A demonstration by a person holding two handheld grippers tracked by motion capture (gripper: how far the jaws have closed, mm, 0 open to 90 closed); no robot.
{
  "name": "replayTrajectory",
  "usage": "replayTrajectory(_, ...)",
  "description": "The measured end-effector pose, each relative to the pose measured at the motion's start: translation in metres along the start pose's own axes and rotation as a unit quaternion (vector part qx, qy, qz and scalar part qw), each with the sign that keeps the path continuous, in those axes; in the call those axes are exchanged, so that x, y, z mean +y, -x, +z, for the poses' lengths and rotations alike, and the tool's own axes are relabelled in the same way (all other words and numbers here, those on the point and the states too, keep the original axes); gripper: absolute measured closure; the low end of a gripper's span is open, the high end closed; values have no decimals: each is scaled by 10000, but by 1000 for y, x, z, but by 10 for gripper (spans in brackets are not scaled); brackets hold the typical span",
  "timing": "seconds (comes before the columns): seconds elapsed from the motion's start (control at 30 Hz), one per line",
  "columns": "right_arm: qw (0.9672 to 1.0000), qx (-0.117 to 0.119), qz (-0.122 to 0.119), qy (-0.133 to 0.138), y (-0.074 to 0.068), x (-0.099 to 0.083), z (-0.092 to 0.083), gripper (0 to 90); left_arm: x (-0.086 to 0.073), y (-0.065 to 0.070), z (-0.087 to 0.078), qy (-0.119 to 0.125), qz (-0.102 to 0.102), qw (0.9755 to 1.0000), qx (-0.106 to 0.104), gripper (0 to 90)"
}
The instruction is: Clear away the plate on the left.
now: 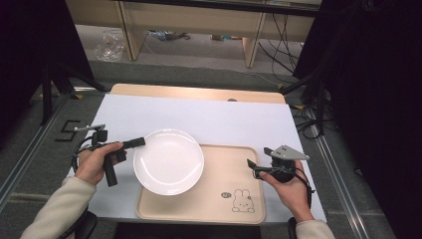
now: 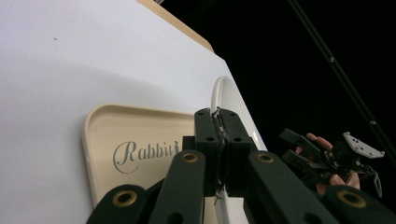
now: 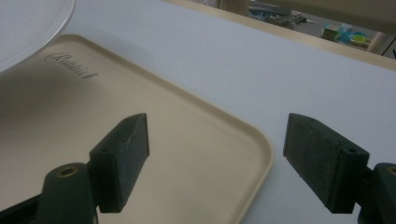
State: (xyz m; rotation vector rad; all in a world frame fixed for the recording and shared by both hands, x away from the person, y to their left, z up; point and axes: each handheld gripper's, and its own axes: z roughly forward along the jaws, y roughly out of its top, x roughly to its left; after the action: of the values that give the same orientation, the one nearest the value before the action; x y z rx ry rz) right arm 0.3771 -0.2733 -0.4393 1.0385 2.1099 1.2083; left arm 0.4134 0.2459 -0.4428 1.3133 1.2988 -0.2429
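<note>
Left claw: your jaws are pinched tight on the near-left rim of the white plate, a thin edge grip good for lifting or sliding it.
Right claw: jaws spread wide, holding nothing, hovering over the tray's right edge, probably on standby.
Plate: empty, sitting on the beige tray, overhanging its left side.
Tray: carries just the plate, flat on the white surface.

White plate on beige tray

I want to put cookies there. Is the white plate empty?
Yes, empty. The white plate shows only its bare surface from above; the left hand-held gripper pinches its rim.
</note>
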Motion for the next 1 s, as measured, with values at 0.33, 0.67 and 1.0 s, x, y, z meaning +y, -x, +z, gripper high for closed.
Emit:
replayTrajectory(0.33,10000,3,6,-1,0,0,0,232,-3,4,11,-155,-6,9999,-18,872)
replayTrajectory(0.67,10000,-2,0,7,0,0,0,233,-6,8,23,-265,1,9996,-19,872)
replayTrajectory(1.0,10000,-4,-1,15,0,0,0,232,-9,13,35,-370,-45,9993,-78,872)
